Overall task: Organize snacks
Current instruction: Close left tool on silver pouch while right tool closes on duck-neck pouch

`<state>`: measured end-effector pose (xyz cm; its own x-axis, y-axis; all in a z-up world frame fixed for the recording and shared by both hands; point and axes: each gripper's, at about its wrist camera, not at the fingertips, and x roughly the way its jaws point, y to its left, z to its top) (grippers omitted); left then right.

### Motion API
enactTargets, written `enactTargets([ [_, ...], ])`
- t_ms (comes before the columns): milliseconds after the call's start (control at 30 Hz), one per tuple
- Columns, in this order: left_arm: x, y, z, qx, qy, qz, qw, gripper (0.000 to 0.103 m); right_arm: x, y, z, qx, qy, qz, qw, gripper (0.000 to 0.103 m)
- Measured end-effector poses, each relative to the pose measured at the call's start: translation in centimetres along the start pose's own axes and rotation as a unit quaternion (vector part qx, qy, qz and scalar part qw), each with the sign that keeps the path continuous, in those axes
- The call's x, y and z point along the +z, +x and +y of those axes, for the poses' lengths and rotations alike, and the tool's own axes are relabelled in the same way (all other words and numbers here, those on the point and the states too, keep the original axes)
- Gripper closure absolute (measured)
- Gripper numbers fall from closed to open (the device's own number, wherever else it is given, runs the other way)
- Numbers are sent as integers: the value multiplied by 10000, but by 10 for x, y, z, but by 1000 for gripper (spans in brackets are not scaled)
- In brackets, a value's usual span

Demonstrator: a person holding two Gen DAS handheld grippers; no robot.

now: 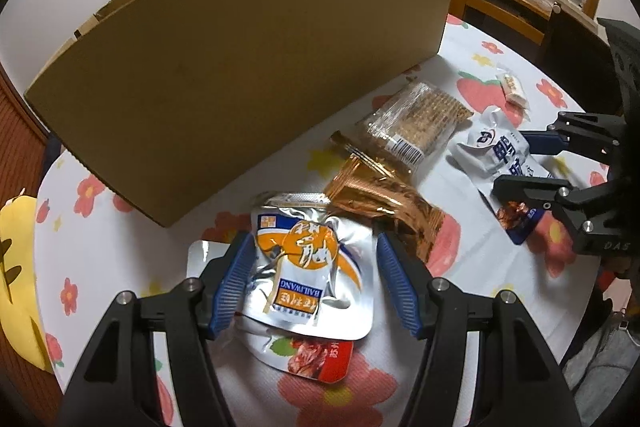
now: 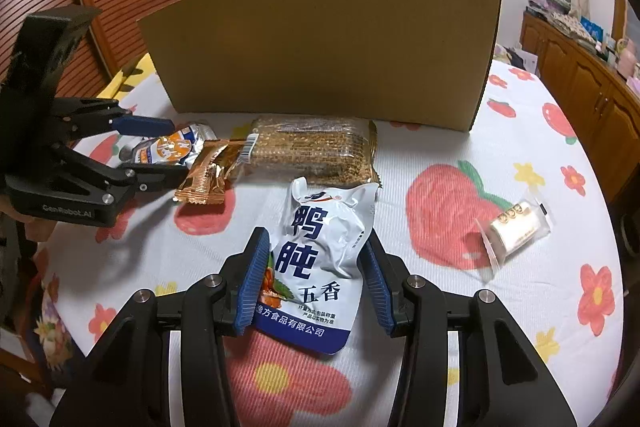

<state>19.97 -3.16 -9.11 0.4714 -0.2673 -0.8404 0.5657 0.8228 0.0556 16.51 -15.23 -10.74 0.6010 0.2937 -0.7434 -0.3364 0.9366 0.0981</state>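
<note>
Left gripper (image 1: 312, 283): jaws apart astride silver-orange pouch (image 1: 312, 263), lower centre; left pad touches, right clear
Right gripper (image 2: 316, 279): clamped on white-blue pouch (image 2: 320, 259), lower centre
Advice: likely close left squarely, lift both pouches over box wall
Box (image 2: 320, 47): upper centre, behind cracker pack (image 2: 312, 147)

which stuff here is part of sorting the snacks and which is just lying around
Job:
silver-orange pouch, between left gripper fingers
white-blue pouch, in right gripper
red-labelled pouch
gold wrapper
sesame bar pack
small clear-wrapped snack
cardboard box

Lying about:
yellow cushion
wooden cabinet
</note>
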Motion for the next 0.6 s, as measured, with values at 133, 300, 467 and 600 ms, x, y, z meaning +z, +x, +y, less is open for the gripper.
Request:
enactTargets([
  [133, -2, -1, 2, -56, -39, -4, 10000, 44, 0, -1, 1, 2, 1, -3, 10000, 57],
  [300, -5, -5, 5, -117, -42, -49, 9999, 46, 0, -1, 0, -5, -22, -7, 10000, 58],
  [467, -8, -10, 13, -135, -223, -131, 9996, 46, 0, -1, 1, 5, -14, -7, 10000, 58],
  [600, -14, -21, 21, -158, -416, -316, 9985, 46, 0, 0, 0, 13, -7, -8, 10000, 59],
])
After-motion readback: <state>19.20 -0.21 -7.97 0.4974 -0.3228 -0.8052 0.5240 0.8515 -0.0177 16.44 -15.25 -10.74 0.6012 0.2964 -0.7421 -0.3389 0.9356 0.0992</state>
